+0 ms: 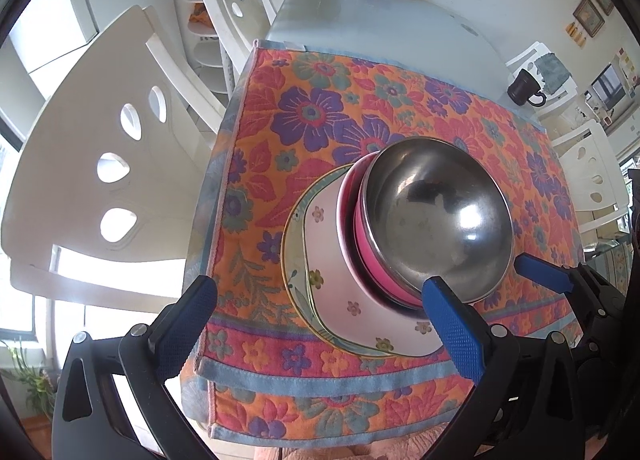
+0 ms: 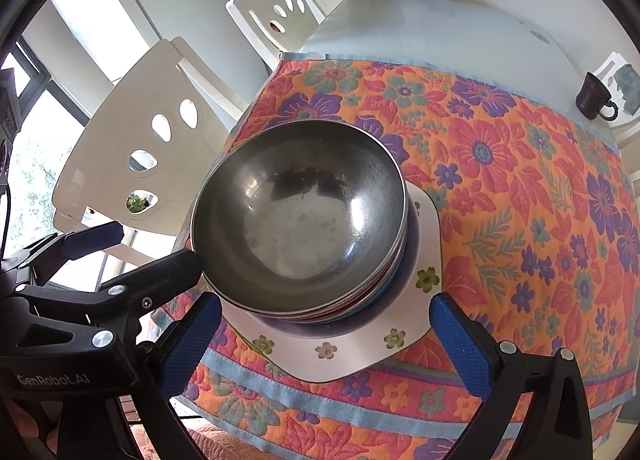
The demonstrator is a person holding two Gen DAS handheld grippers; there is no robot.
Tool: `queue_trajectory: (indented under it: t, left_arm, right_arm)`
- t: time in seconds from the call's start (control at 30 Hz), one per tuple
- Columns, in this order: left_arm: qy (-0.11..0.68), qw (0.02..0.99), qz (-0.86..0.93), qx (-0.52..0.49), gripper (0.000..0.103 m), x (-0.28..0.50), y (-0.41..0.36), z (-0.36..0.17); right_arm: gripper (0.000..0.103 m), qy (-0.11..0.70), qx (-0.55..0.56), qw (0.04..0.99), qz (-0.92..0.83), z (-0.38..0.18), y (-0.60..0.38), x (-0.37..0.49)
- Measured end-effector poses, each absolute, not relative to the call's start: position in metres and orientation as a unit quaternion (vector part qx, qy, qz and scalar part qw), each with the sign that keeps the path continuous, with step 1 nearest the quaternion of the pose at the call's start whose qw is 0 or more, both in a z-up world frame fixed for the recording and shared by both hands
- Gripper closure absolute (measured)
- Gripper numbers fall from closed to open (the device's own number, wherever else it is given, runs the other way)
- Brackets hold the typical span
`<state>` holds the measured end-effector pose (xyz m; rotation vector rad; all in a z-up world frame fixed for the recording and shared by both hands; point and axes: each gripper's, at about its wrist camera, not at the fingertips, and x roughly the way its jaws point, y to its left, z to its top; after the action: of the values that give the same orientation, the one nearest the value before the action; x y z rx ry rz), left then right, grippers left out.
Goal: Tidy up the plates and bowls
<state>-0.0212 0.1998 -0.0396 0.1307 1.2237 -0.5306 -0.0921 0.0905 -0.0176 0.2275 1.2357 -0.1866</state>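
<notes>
Left claw [image 1: 320, 324]: spread wide and holding nothing, with its right pad just under the near rim of the steel bowl.
Right claw [image 2: 324, 344]: spread as well and holding nothing, its two blue pads low on either side of the near edge of the white flowered plate [image 2: 332, 356].
Steel bowl [image 2: 298, 212]: sits on top of the stack and looks empty.
Under the bowl: a pink bowl [image 1: 370, 260] nests beneath it, and other rims show there whose number I cannot tell.
Plates: the white flowered plate rests on a round green-rimmed plate [image 1: 290, 256].
Stack position: near left part of the floral cloth [image 2: 520, 188] on the bench [image 2: 420, 28].
Far items: a dark cup [image 2: 596, 100] sits at the far right, well apart from the stack.
Step in hand: judged, the stack looks complete.
Doing it well: draw both claws back level so no pad catches a rim and tips the bowls.
</notes>
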Motion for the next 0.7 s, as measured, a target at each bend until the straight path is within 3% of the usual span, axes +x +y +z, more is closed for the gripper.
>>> queue_trajectory:
  t: [0.7]
  left_arm:
    - [0.563,0.791,-0.237,0.050,0.001,-0.0203,0.2045,-0.0339]
  right_arm:
    - [0.000,0.580,0.094,0.806,-0.072,-0.0176,0.0912,-0.0877]
